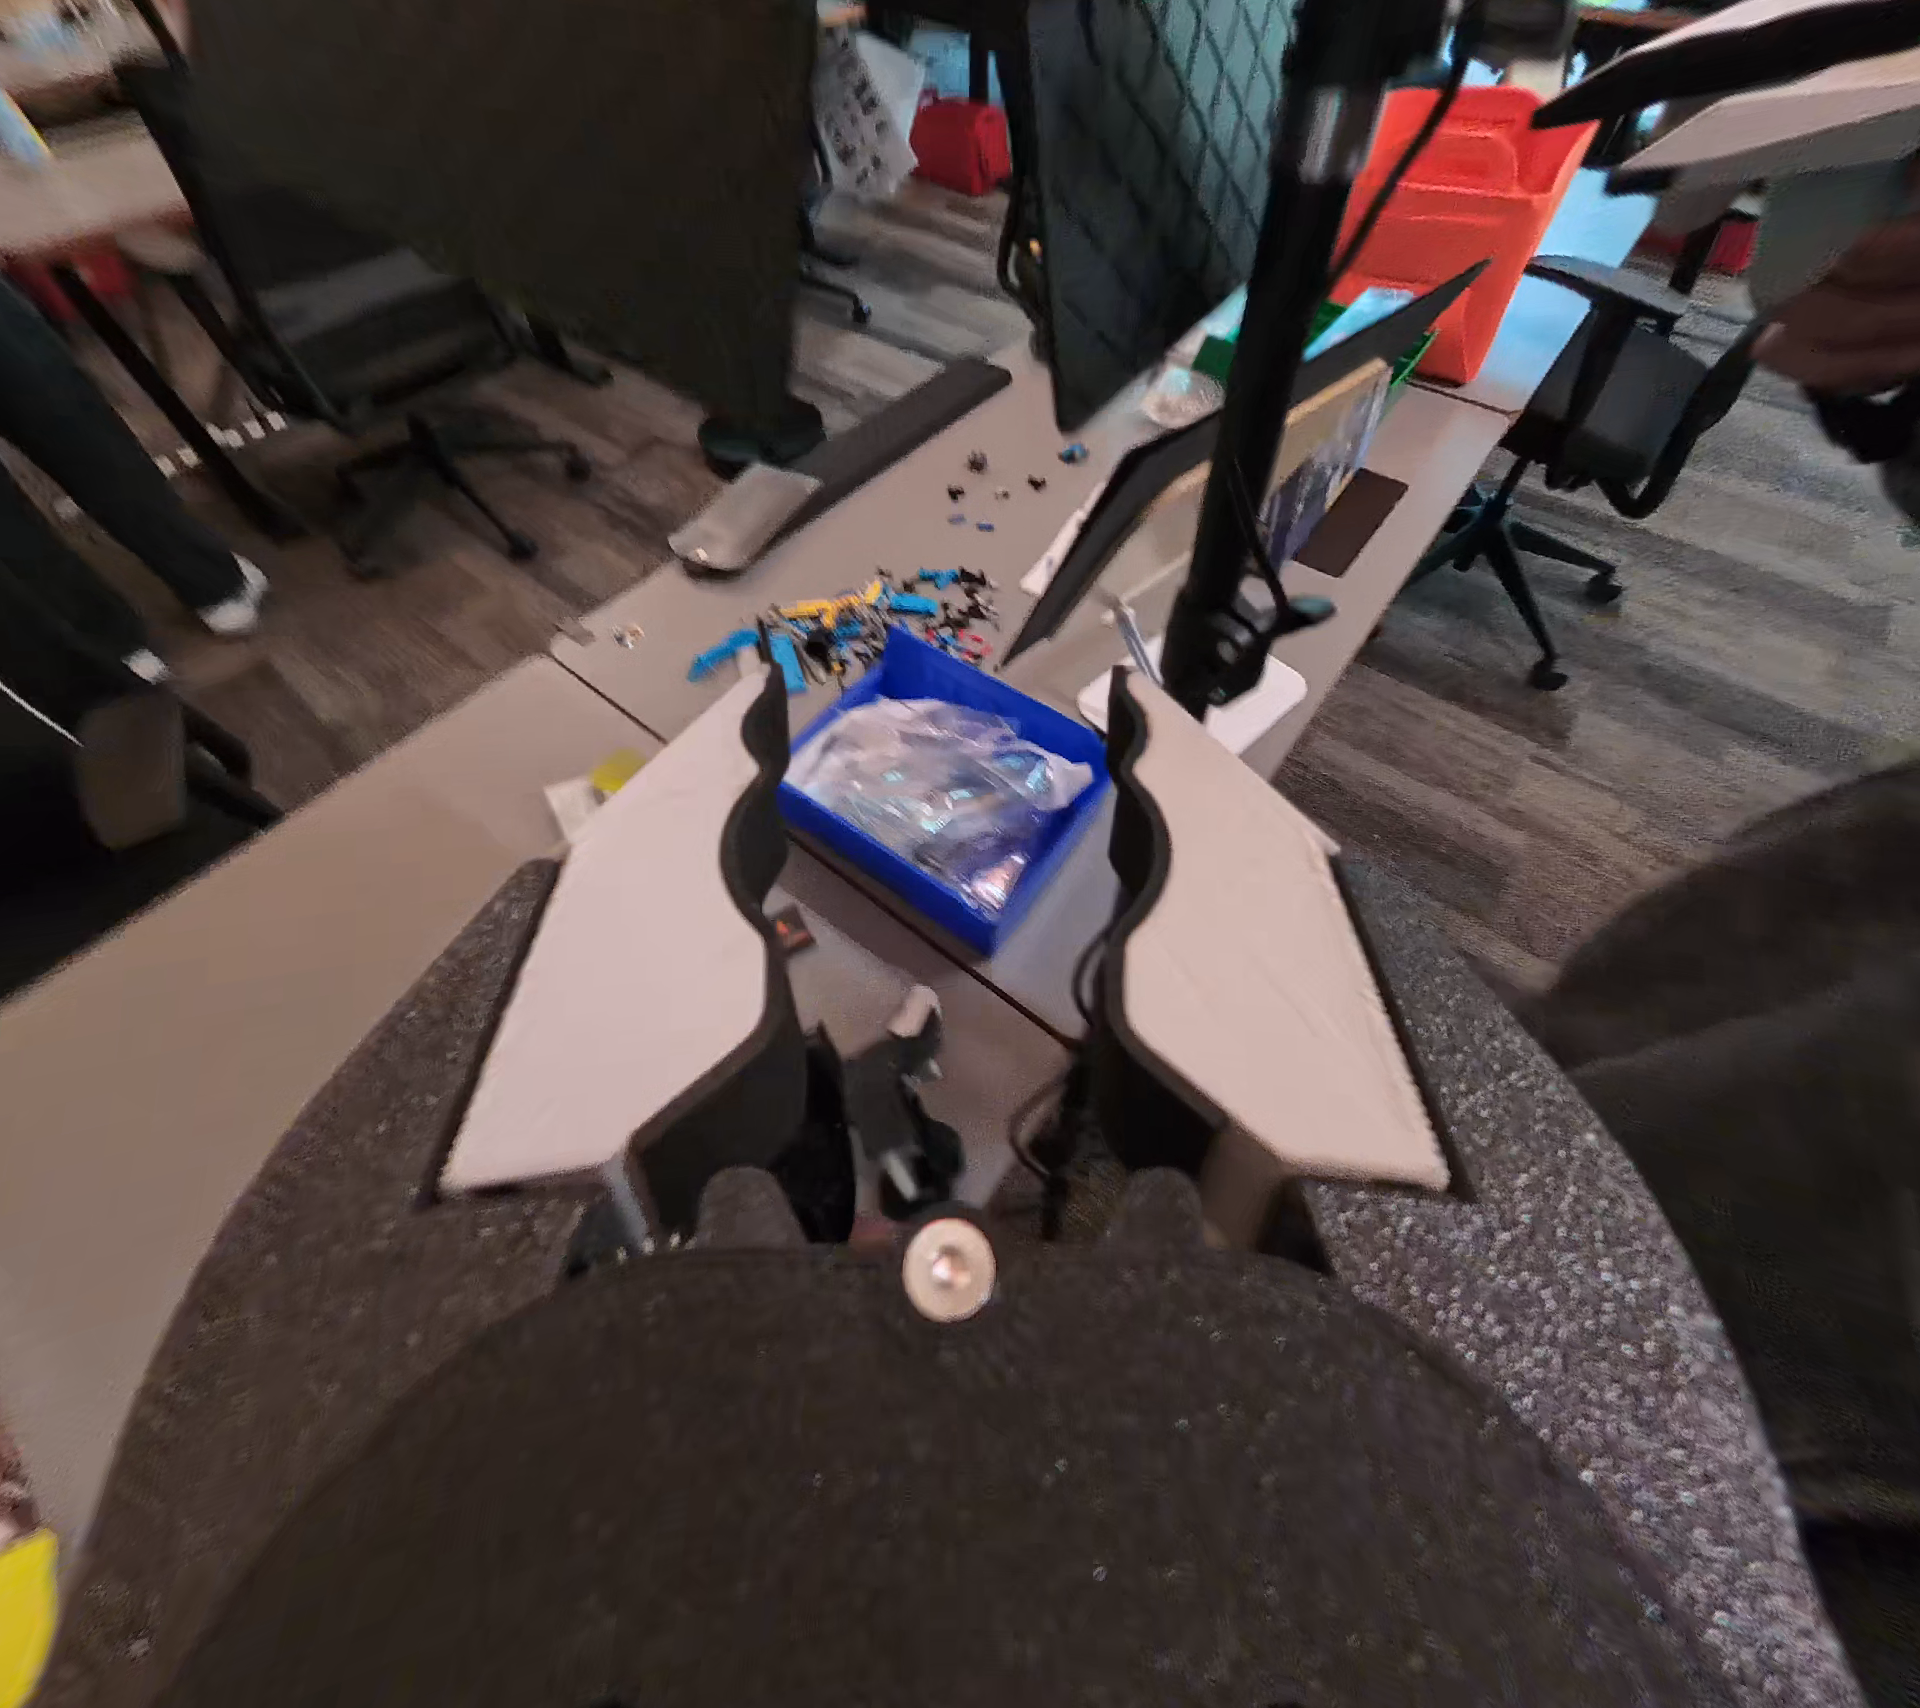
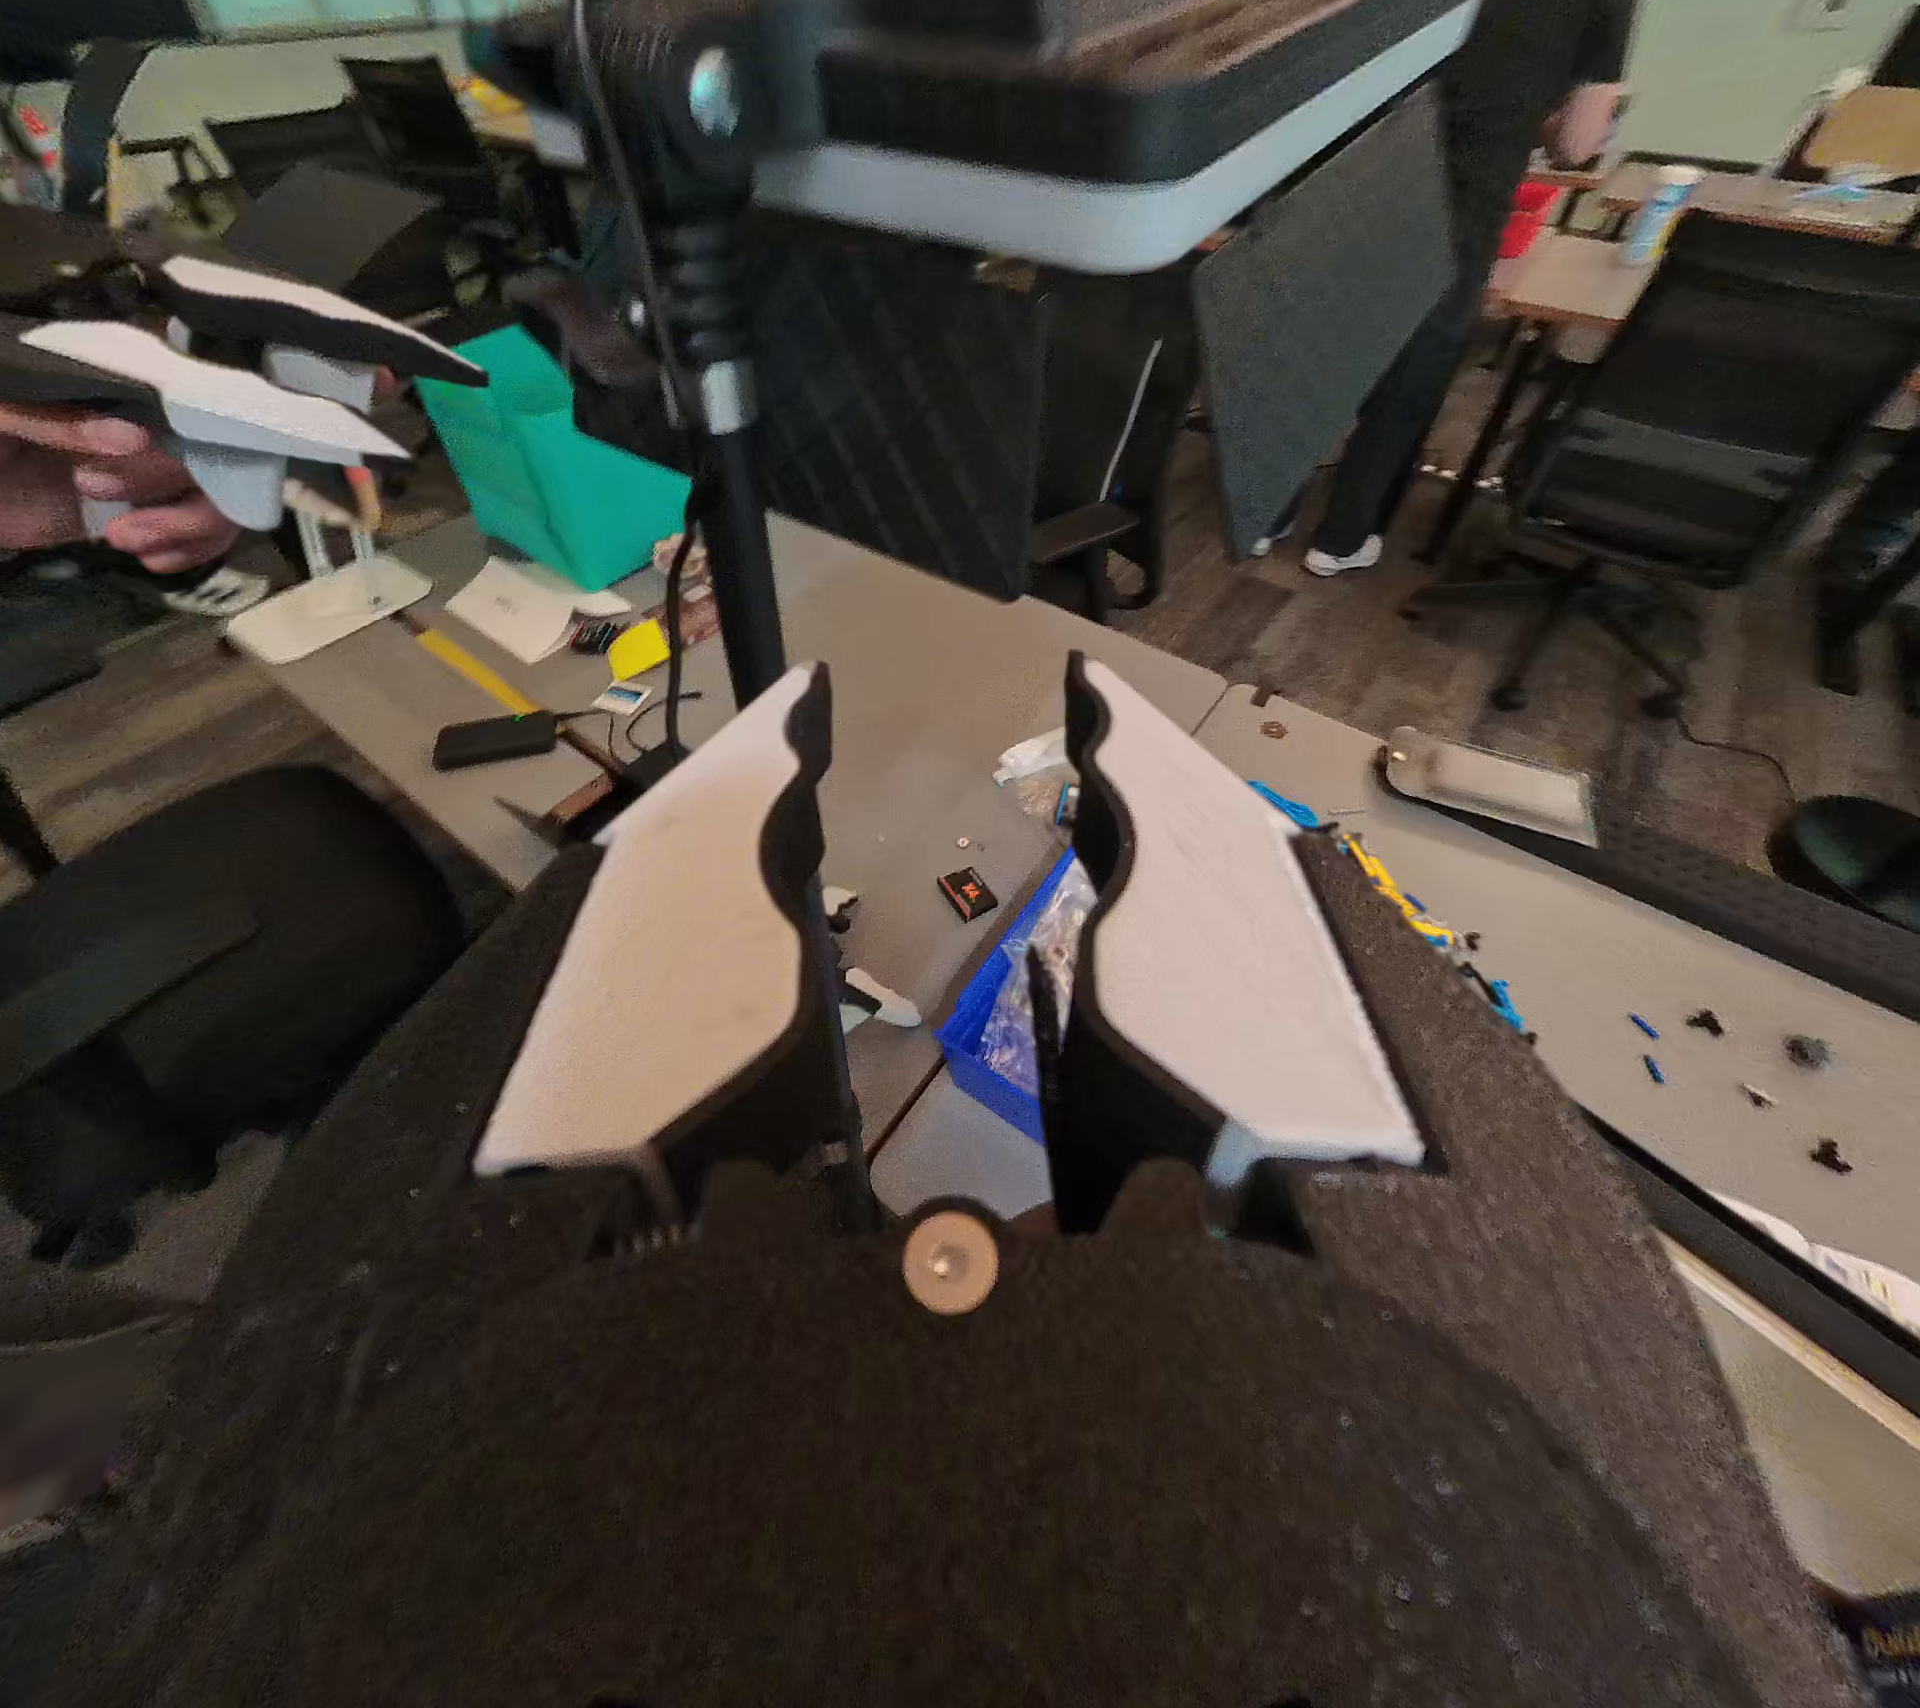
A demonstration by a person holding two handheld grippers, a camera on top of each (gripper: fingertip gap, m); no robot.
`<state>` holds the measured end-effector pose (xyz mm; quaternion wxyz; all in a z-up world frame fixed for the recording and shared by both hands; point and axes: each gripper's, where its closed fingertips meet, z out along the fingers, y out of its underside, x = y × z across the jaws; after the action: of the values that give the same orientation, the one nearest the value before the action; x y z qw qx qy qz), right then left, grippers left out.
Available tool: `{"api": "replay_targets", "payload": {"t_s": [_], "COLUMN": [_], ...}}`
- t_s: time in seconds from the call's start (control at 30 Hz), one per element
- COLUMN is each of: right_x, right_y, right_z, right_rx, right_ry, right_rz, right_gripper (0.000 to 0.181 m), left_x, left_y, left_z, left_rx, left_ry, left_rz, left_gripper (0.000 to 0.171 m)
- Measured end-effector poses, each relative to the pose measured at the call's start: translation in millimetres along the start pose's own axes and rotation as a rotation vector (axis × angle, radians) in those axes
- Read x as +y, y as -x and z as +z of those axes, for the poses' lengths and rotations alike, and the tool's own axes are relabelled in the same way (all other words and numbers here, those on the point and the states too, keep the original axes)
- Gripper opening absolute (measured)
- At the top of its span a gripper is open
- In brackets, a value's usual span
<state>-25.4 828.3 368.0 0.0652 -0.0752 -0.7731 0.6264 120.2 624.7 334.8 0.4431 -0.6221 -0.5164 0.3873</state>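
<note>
My left gripper (image 1: 940,692) and right gripper (image 2: 948,687) hang wide, empty, above the blue bin (image 1: 966,692) mid-worktop (image 1: 260,983).

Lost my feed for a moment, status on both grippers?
Left gripper open, empty, above blue bin of plastic bags. Right gripper open, empty. Black stand pole close ahead.

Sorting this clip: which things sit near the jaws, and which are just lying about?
Near the jaws:
- blue bin of plastic bags, ahead of the open left gripper
- scattered toy bricks
- right gripper, open, empty

Lying about:
- black stand pole
- yellow note
- office chair
</note>
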Motion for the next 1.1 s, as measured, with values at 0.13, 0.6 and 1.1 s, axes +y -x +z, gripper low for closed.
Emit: {"api": "replay_targets", "payload": {"t_s": [0.13, 0.6, 1.1], "right_x": [-2.0, 178.4, 392.1], "right_y": [-2.4, 90.1, 275.8], "right_z": [-19.4, -59.8, -154.9], "right_rx": [0.016, -0.060, 0.211], "right_ry": [0.037, 0.210, 0.526], "right_rz": [0.028, 0.221, 0.360], "right_gripper": [0.054, 0.112, 0.110], "left_x": [-32.1, 116.5, 260.6], "left_y": [16.5, -141.4, -288.8], "left_z": [-5.3, -56.3, -220.9], "left_rx": [0.003, -0.083, 0.065], "left_ry": [-0.007, 0.215, 0.187], "left_rz": [-0.022, -0.322, -0.444], "left_gripper": [0.065, 0.105, 0.111]}}
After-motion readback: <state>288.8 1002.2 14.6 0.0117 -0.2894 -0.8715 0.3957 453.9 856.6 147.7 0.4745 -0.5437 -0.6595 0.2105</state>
